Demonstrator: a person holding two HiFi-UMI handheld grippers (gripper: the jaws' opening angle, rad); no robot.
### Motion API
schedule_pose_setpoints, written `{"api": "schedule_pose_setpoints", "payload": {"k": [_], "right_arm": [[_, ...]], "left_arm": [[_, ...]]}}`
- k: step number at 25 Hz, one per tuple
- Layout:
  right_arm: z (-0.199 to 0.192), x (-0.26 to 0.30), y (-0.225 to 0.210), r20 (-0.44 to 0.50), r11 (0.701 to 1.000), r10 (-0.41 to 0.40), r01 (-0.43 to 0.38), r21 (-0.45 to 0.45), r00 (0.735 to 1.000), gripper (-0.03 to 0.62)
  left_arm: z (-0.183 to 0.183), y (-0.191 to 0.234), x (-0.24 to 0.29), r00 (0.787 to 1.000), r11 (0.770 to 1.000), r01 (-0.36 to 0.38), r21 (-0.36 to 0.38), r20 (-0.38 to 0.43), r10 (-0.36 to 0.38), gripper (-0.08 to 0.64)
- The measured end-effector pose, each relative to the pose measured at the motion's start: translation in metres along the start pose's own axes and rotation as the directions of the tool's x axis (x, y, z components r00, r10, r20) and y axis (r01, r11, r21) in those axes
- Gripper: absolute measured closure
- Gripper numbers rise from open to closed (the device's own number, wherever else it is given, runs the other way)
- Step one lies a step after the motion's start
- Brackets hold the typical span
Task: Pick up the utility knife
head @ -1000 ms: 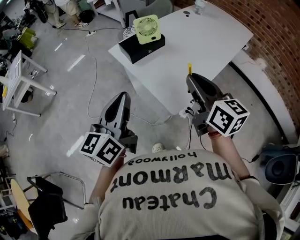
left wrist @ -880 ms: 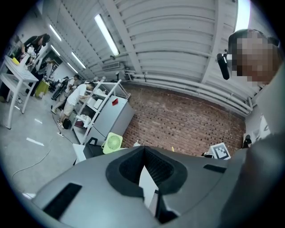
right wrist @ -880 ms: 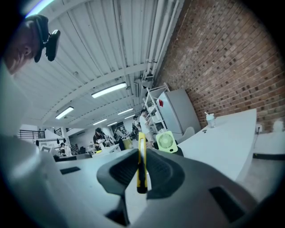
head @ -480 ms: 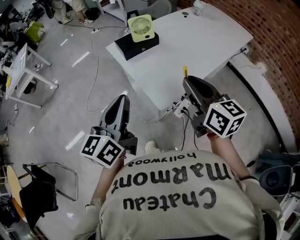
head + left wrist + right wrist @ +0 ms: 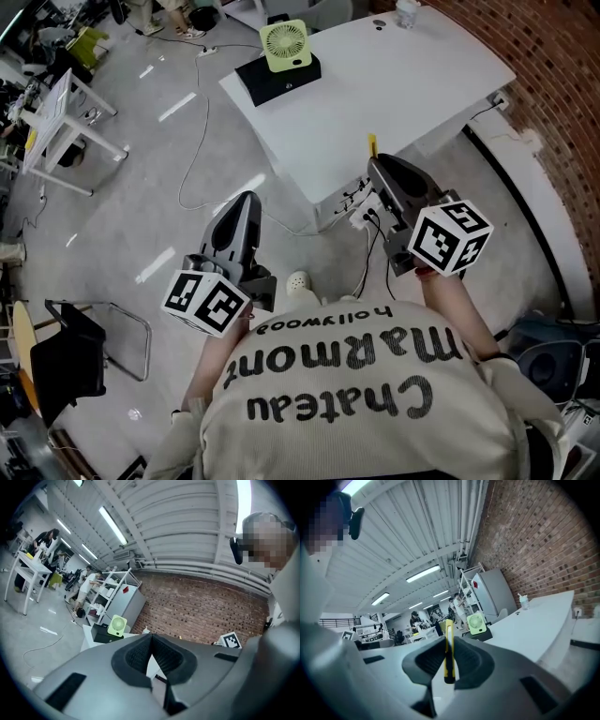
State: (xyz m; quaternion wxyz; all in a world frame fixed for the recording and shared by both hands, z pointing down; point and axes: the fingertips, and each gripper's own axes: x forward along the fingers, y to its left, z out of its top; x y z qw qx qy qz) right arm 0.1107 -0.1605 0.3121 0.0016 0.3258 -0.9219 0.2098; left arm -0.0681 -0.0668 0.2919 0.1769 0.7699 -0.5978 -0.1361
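Since the earlier frame, the white table (image 5: 412,84) shifts toward the upper edge while we hold the utility knife (image 5: 448,651), pick-up already done, clamped in the right gripper (image 5: 378,161) at centre right; the left gripper (image 5: 246,197) is closed and empty.

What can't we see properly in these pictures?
- Utility knife: the right gripper view shows only its thin edge, and the right gripper's jaws cover its sides.
- Cup: in the head view, the top edge cuts it off.
- People at the far tables: in the left gripper view, too small.
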Motion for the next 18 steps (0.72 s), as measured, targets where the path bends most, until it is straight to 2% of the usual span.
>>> {"api": "schedule_pose_setpoints", "payload": {"k": [18], "right_arm": [[-0.005, -0.053, -0.013, -0.007, 0.998, 0.057, -0.057, -0.018, 0.998, 0.535]], "left_arm": [[-0.026, -0.054, -0.023, 0.998, 0.999, -0.048, 0.007, 0.041, 0.047, 0.560]]}}
